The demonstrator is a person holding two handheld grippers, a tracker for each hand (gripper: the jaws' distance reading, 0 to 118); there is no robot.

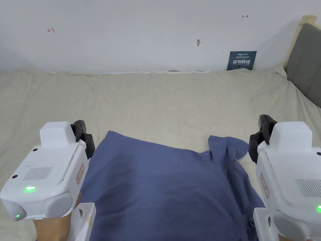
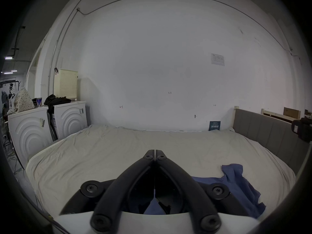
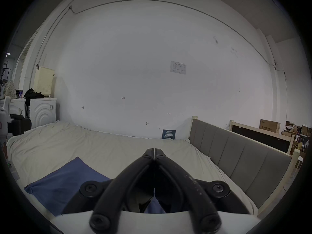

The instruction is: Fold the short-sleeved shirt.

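Observation:
A blue short-sleeved shirt lies on the near part of the bed, mostly flat, with a bunched sleeve or flap sticking up at its far right corner. My left gripper hovers beside the shirt's left edge, and its jaws are shut on nothing in the left gripper view. My right gripper hangs beside the crumpled right edge, its jaws also closed and empty. Blue cloth lies to the right of the left jaws, and the shirt's flat corner lies to the left of the right jaws.
A wrinkled beige sheet covers the bed, running back to a white wall. A grey padded headboard borders the right side, with a small blue sign against the wall. White washing machines and a cream basket stand past the bed's left end.

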